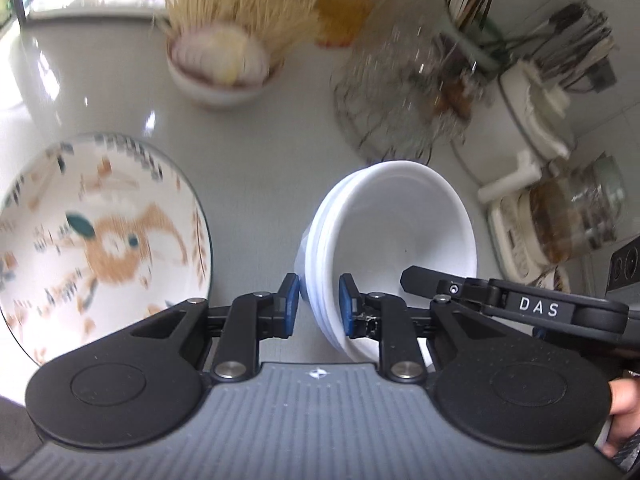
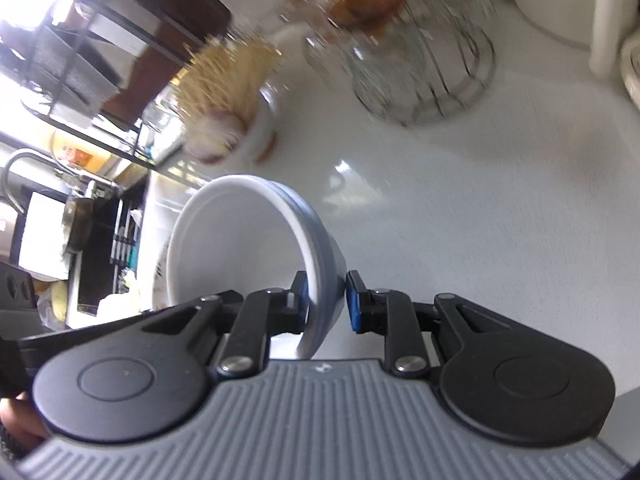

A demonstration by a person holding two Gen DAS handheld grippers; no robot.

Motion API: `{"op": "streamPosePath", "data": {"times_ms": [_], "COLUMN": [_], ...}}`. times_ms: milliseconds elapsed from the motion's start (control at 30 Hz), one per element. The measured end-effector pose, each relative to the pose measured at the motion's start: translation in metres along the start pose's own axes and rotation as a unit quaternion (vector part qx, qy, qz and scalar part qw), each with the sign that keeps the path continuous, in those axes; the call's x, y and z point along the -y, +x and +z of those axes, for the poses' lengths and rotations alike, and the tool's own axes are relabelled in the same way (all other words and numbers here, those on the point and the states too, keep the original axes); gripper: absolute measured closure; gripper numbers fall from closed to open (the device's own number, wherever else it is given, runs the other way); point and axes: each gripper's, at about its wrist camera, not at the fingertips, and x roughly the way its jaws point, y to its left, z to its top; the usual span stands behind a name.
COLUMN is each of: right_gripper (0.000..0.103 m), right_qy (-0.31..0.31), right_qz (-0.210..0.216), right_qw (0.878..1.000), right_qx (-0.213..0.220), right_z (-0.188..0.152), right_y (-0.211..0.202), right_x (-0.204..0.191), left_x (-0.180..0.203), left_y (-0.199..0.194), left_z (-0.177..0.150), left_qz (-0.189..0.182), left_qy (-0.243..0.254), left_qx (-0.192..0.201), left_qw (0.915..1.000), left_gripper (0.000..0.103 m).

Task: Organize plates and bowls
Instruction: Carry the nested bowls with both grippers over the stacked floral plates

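A stack of nested white bowls [image 1: 392, 232] hangs tilted over the white counter, held from two sides. My left gripper [image 1: 319, 300] is shut on the stacked rims, one blue pad outside and one inside. My right gripper [image 2: 326, 300] is shut on the opposite rim of the same bowls [image 2: 240, 240]. Its black finger [image 1: 424, 276] reaches into the bowl in the left wrist view. A patterned plate [image 1: 100, 240] with orange and teal motifs lies on the counter to the left of the bowls. A sliver of the plate [image 2: 159, 276] shows behind them in the right wrist view.
Behind stand a white bowl of onion and dry noodles [image 1: 220, 72], a wire basket [image 1: 400, 96], a utensil holder [image 1: 472, 4], a white jug [image 1: 532, 120] and a glass jar [image 1: 576, 216]. A dish rack [image 2: 80, 52] and a sink tap [image 2: 24, 164] lie to the left.
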Motion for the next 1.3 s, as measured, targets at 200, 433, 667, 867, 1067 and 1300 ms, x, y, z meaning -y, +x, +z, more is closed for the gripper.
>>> {"op": "streamPosePath", "data": {"times_ms": [200, 433, 667, 867, 1067, 1300], "right_gripper": [0.08, 0.08, 0.08, 0.08, 0.08, 0.08], "right_qy": [-0.006, -0.041, -0.083, -0.098, -0.098, -0.097], "right_qz": [0.029, 0.046, 0.06, 0.046, 0.025, -0.014], "right_qw": [1.0, 0.998, 0.995, 0.994, 0.995, 0.994], "right_qx": [0.01, 0.02, 0.02, 0.0, -0.021, -0.046], "right_z": [0.02, 0.032, 0.036, 0.025, 0.001, -0.018], "right_y": [-0.006, -0.003, 0.014, 0.045, 0.07, 0.095], "right_x": [-0.023, -0.066, -0.109, -0.137, -0.147, -0.154], "left_x": [-0.009, -0.027, -0.058, -0.093, -0.128, -0.152], "left_y": [-0.033, -0.07, -0.097, -0.101, -0.088, -0.066], "left_z": [0.014, 0.024, 0.034, 0.031, 0.018, 0.003], "left_qz": [-0.015, -0.004, 0.008, 0.023, 0.023, 0.029], "left_qy": [0.004, 0.001, -0.012, -0.029, -0.031, -0.015], "left_qx": [0.043, 0.089, 0.126, 0.127, 0.096, 0.065], "left_qw": [0.999, 0.996, 0.9919, 0.9913, 0.9946, 0.9973], "left_gripper": [0.077, 0.077, 0.077, 0.077, 0.078, 0.078]}}
